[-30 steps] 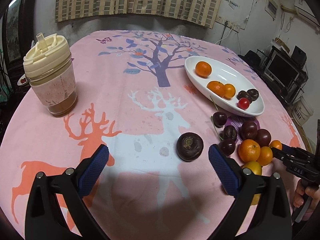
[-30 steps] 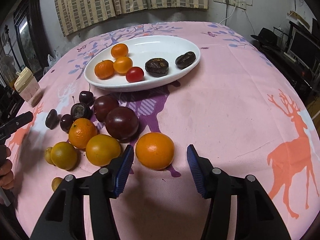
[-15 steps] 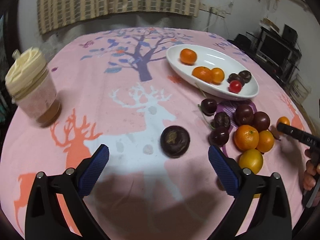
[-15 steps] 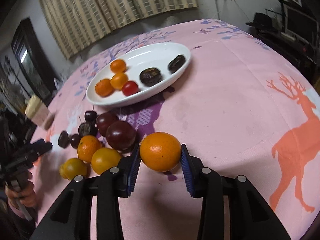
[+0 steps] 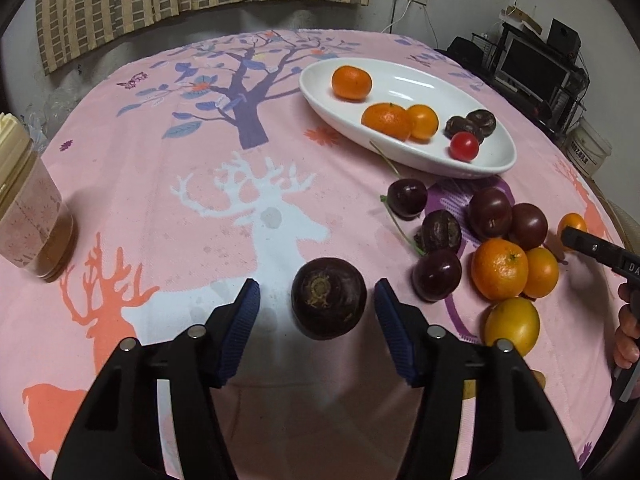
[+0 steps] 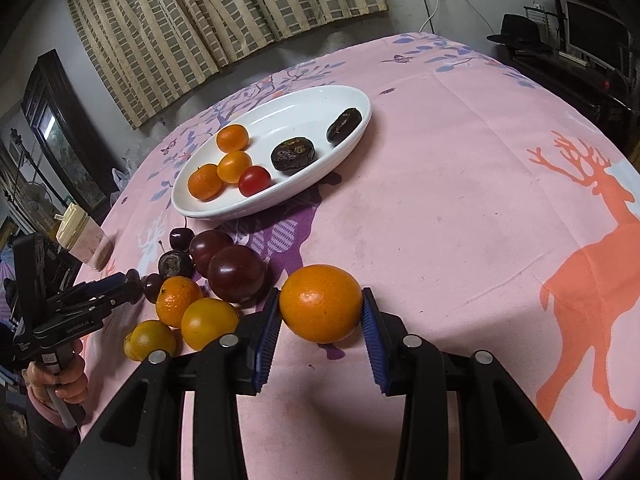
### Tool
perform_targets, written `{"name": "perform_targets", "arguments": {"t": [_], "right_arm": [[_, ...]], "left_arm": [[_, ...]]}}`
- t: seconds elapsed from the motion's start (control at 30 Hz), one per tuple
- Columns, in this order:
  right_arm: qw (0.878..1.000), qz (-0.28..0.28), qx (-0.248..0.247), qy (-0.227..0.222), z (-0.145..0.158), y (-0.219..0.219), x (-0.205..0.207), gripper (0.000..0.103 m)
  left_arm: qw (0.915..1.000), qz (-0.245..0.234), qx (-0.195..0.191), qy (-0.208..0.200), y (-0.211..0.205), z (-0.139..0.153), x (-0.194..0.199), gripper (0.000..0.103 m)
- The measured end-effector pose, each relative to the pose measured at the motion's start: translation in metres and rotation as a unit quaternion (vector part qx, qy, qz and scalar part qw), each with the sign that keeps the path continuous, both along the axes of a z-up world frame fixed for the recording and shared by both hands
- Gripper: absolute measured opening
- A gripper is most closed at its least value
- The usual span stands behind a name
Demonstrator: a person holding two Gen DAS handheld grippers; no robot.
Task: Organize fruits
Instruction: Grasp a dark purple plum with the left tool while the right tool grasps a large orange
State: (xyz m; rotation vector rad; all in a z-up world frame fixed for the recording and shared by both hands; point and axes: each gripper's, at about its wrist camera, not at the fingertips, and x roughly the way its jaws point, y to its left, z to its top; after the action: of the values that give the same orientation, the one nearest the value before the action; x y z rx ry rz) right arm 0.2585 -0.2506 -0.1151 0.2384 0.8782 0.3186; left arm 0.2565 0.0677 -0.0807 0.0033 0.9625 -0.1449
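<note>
The orange [image 6: 321, 309] sits clamped between my right hand-held gripper [image 6: 320, 320] pads, low over the desk [image 6: 460, 240]. I should lift it straight, then carry it to the white dish [image 6: 304, 114]. My left hand-held gripper [image 5: 316, 312] has just been closing around the dark round fruit [image 5: 328, 298], gaps either side; I center first.

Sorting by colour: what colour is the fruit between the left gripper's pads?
Dark purple fruit, left wrist view.
</note>
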Motion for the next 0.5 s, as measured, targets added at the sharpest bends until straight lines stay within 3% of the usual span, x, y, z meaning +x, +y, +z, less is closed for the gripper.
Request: {"name": "perform_targets", "arguments": {"t": [0.1,0.23,0.37,0.5], "right_arm": [[1.000,-0.001,0.003,0.000,-0.001,0.000,0.000,0.040],[1.000,0.001,0.002,-0.004,0.001,0.002,-0.002,0.040],[1.000,0.007,-0.004,-0.017,0.005,0.003,-0.005,0.040],[0.999,0.013,-0.010,-0.040,0.020,0.007,0.003,0.040]], "left_arm": [[1.0000,-0.001,0.006,-0.003,-0.002,-0.002,-0.001,0.053],[0.9999,-0.010,0.004,-0.009,-0.004,-0.002,-0.003,0.034],[0.9999,-0.005,-0.001,-0.011,-0.004,0.002,-0.005,0.034],[0.9984,0.012,-0.039,-0.037,0.004,0.028,0.002,0.034]]}}
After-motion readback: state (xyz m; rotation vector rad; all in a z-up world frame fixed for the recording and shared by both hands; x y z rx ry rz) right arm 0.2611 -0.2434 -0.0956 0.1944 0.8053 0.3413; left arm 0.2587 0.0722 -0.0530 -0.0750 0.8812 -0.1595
